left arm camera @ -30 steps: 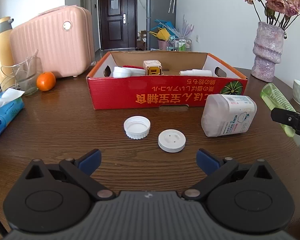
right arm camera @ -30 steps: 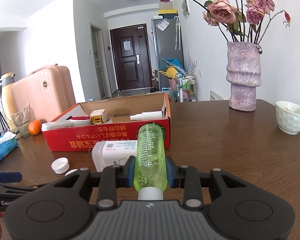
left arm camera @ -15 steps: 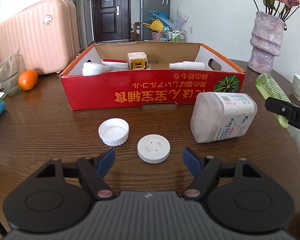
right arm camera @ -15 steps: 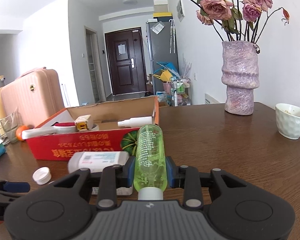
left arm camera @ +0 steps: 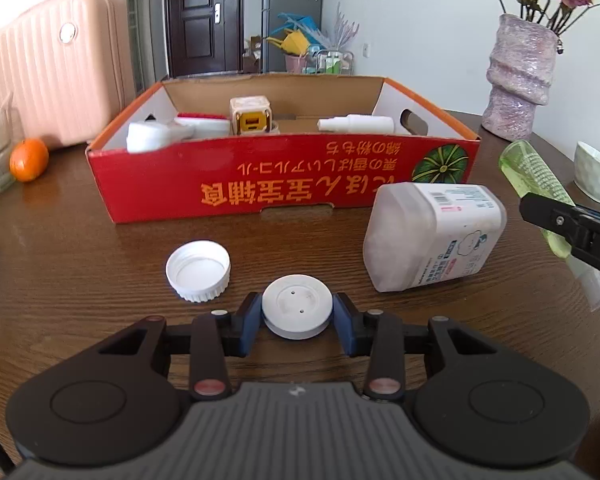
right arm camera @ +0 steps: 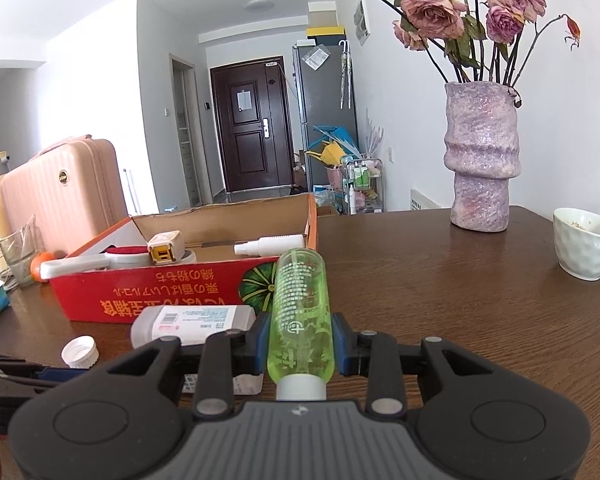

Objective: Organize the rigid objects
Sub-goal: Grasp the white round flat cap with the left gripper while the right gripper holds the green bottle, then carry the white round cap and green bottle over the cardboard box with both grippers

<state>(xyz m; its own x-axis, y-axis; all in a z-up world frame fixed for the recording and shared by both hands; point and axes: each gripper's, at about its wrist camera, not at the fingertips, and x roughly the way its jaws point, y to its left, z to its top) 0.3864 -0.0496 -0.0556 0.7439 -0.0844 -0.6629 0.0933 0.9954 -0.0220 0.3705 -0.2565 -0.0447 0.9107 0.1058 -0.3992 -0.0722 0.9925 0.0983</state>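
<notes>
My left gripper [left arm camera: 298,318] is shut on a flat white round disc [left arm camera: 297,303] on the wooden table. A white screw cap [left arm camera: 198,265] lies just left of it, and a white plastic jar [left arm camera: 434,235] lies on its side to the right. My right gripper [right arm camera: 300,340] is shut on a green transparent bottle [right arm camera: 300,312], held above the table; the bottle also shows in the left wrist view [left arm camera: 534,176]. The red cardboard box [left arm camera: 260,188] behind holds a white spray bottle [left arm camera: 356,123], a small yellow cube [left arm camera: 250,116] and a white brush.
A pink suitcase [left arm camera: 48,68], an orange [left arm camera: 29,159] and a glass stand at the back left. A purple vase [right arm camera: 482,156] with dried roses and a white bowl [right arm camera: 584,248] stand to the right of the box.
My left gripper moved forward and closed its fingers on the white disc. My right gripper kept its hold on the green bottle and shifted slightly toward the box.
</notes>
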